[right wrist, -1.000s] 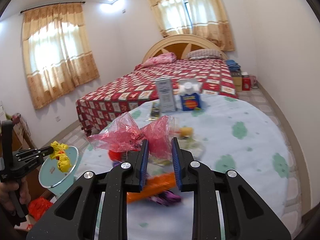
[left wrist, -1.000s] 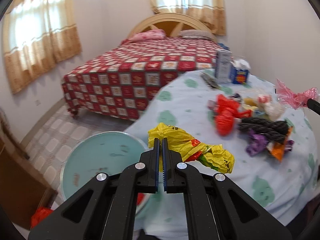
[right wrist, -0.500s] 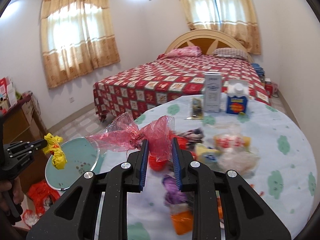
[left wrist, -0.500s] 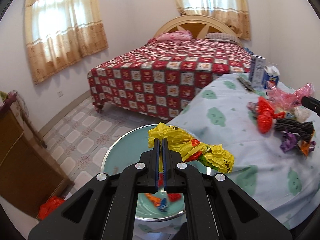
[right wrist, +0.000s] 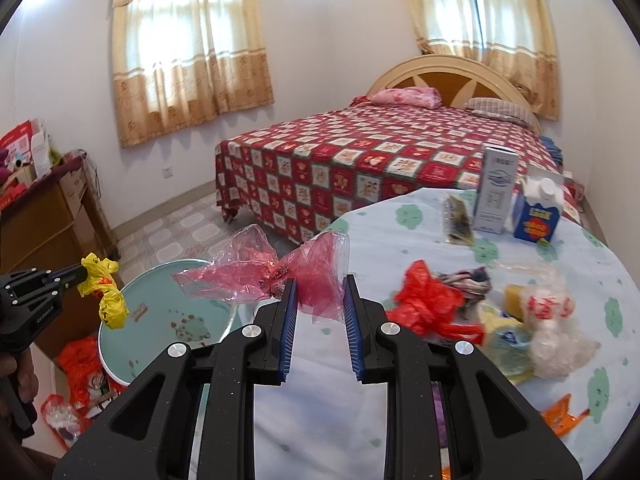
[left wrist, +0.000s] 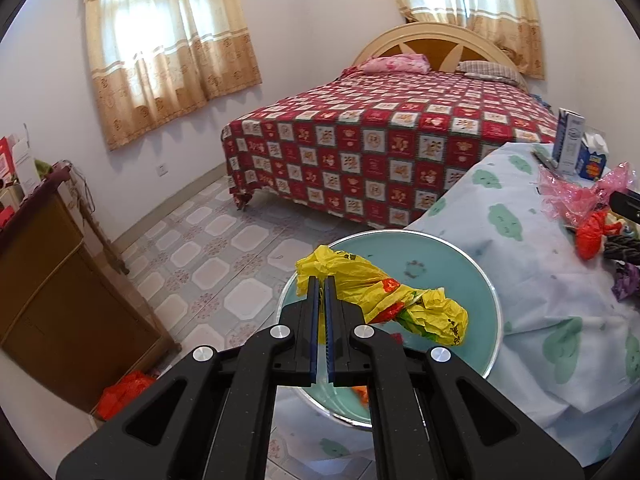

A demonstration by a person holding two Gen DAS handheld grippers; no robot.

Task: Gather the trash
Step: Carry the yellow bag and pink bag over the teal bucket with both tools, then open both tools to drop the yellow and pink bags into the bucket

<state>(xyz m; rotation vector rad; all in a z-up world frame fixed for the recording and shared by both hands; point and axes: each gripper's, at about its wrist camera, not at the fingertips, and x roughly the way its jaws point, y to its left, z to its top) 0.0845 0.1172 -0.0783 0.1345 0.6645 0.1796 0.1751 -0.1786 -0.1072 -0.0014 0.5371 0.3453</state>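
Note:
My left gripper is shut on a crumpled yellow plastic bag, which hangs over a round teal container with a metal rim, beside the table. From the right wrist view, the left gripper and its yellow bag sit at the far left, above the container. My right gripper is shut on a see-through pink plastic bag, held over the table's left edge. More trash lies on the table: a red bag, clear bags and an orange wrapper.
The table wears a pale blue cloth with green blotches; a white carton and a blue carton stand at its far side. A bed is behind. A wooden cabinet stands left, with red bags on the floor.
Both grippers have swung left with their bags. The yellow bag went from the table's edge to over the teal container. The pink bag moved towards the table's left edge.

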